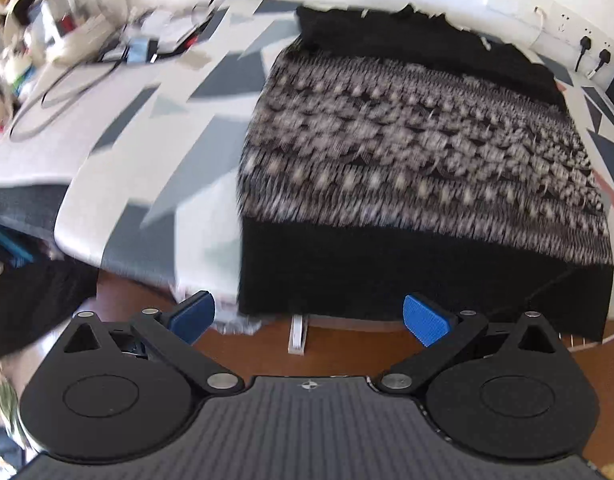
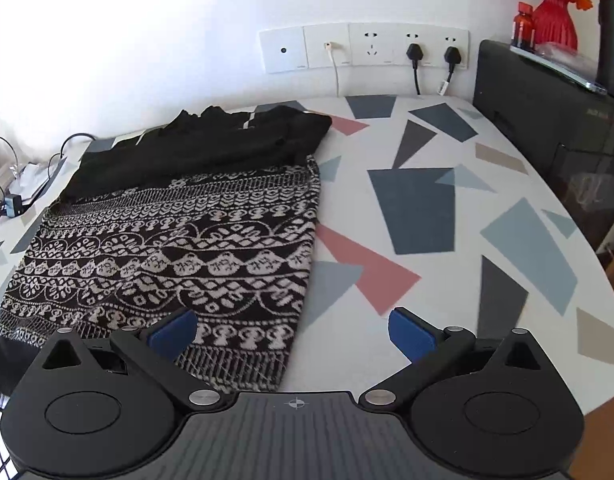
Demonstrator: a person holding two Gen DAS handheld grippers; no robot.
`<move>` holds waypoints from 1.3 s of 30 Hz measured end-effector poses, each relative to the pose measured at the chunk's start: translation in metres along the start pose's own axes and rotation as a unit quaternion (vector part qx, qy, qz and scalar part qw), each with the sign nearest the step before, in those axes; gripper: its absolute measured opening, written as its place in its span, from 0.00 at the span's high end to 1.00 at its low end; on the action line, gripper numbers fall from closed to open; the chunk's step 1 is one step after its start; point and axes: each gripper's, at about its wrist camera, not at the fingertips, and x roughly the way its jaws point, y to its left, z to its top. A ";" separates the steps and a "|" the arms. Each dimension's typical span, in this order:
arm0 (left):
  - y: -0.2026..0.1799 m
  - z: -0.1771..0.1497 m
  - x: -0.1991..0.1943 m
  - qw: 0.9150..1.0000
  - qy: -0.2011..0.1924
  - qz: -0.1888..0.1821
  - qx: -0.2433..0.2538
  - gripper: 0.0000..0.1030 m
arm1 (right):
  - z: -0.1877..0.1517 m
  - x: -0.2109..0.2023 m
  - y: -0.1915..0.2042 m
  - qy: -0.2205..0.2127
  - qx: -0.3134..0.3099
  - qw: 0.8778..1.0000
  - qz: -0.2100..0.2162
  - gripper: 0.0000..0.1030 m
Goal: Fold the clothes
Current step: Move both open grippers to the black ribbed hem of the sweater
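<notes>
Right claw [image 2: 293,334], spread wide, hovers over patterned garment's [image 2: 175,248] near-right corner.

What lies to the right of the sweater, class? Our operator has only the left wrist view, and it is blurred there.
Observer: In the right wrist view, bare patterned tablecloth lies right of the sweater, then a black cabinet.
Operator: Is the right gripper holding anything?
Observer: No. The right gripper is open, hovering over the sweater's near right corner.
Operator: Anything on that cabinet?
Observer: A red vase with orange flowers, and a brown bottle beside it.
</notes>
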 end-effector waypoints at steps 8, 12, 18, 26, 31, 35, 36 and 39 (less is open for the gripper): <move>0.044 -0.032 -0.005 0.998 0.025 0.050 -0.030 0.00 | -0.022 -0.022 -0.021 -0.008 0.008 1.000 0.013 0.01; 0.046 -0.016 -0.006 0.999 -0.007 0.042 -0.026 0.00 | -0.036 -0.018 -0.029 0.004 0.027 1.000 0.009 0.01; 0.023 0.029 0.008 0.999 -0.047 -0.004 0.006 0.00 | -0.045 -0.013 -0.003 -0.009 -0.016 1.000 -0.018 0.01; 0.005 0.061 0.055 1.000 -0.024 0.001 0.015 0.00 | -0.035 0.011 0.019 0.008 -0.011 1.000 0.000 0.02; 0.001 0.068 0.070 0.999 -0.021 -0.002 0.035 0.00 | -0.032 0.028 0.030 0.026 -0.021 0.999 -0.011 0.02; -0.004 0.072 0.079 0.997 -0.028 0.018 0.068 0.00 | -0.030 0.039 0.035 0.043 -0.012 0.999 -0.012 0.02; -0.004 0.072 0.081 0.997 -0.029 0.019 0.075 0.00 | -0.029 0.042 0.035 0.048 -0.006 0.999 -0.011 0.02; -0.002 0.076 0.089 0.997 -0.024 0.008 0.072 0.00 | -0.027 0.049 0.038 0.057 0.002 0.998 -0.010 0.02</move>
